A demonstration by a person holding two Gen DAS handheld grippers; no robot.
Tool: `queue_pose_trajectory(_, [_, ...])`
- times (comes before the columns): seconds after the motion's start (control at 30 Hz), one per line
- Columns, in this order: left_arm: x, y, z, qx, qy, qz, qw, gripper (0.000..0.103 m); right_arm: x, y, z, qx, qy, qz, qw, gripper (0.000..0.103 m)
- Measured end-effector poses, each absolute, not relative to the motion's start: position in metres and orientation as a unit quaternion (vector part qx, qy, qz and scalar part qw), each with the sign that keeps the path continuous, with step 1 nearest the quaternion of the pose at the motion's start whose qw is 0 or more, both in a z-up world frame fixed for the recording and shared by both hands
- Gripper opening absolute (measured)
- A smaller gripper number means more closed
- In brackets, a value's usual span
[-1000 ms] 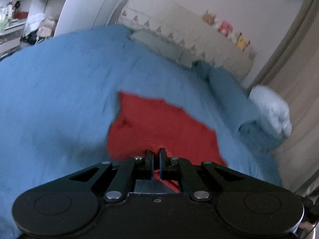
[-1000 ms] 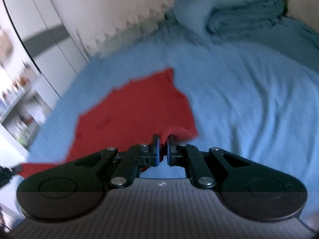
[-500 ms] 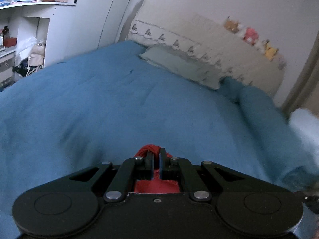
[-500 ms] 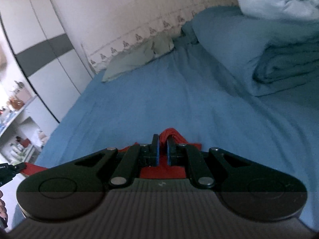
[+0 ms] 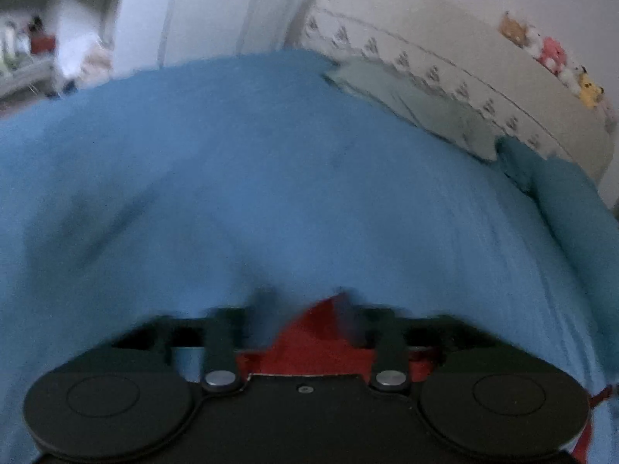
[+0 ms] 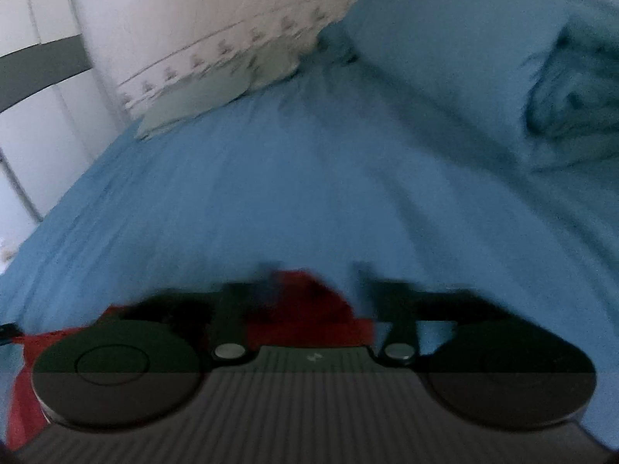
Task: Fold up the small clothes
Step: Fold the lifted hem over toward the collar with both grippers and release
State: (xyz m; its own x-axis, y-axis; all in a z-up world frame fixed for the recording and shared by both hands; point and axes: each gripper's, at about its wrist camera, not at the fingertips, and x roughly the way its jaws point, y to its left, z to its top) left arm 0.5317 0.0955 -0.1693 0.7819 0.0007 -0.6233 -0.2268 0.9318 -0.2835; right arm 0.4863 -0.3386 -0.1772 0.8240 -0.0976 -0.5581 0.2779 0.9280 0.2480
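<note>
A red garment (image 5: 321,344) lies on the blue bed cover (image 5: 271,178), mostly hidden under my grippers. In the left wrist view my left gripper (image 5: 305,301) is open, fingers spread apart and blurred, with a red corner showing between them. In the right wrist view my right gripper (image 6: 313,274) is open too, its fingers blurred and wide, the red garment (image 6: 305,317) between and below them, spreading to the lower left. Neither gripper holds the cloth.
A pale green pillow (image 5: 418,104) and a patterned headboard (image 5: 464,73) stand at the far end. Folded blue bedding (image 6: 561,89) is piled at the right. White wardrobes (image 6: 35,89) and shelves (image 5: 58,58) stand at the left.
Both grippers were shut on the red garment and carried its edge forward over the bed. Now both have opened and let it go.
</note>
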Motion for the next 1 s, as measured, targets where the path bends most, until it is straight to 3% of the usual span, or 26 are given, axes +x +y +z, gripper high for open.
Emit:
queue_pose_trajectory(0.07, [0.507, 0.096, -0.159, -0.155, 0.282, 0.056, 0.945, 0.096, 0.464, -0.333, -0.169, 0.148, 0.213, -0.113, 0.959, 0.103])
queue_pose_trajectory(0.2, [0.464, 0.085, -0.155, -0.103, 0.297, 0.005, 0.949, 0.1, 0.433, -0.316, -0.163, 0.113, 0.209, -0.059, 0.97, 0.103])
queue_pose_trajectory(0.43, [0.392, 0.048, -0.186, 0.012, 0.337, -0.059, 0.94, 0.101, 0.369, -0.279, -0.185, 0.077, 0.245, -0.007, 0.966, 0.103])
queue_pose_trajectory(0.77, [0.397, 0.066, -0.235, -0.035, 0.435, -0.048, 0.899, 0.103, 0.348, -0.253, -0.242, 0.073, 0.354, -0.022, 0.932, 0.103])
queue_pose_trajectory(1.0, [0.375, 0.064, -0.213, -0.034, 0.407, -0.036, 0.912, 0.103, 0.334, -0.248, -0.234, 0.062, 0.316, -0.032, 0.946, 0.103])
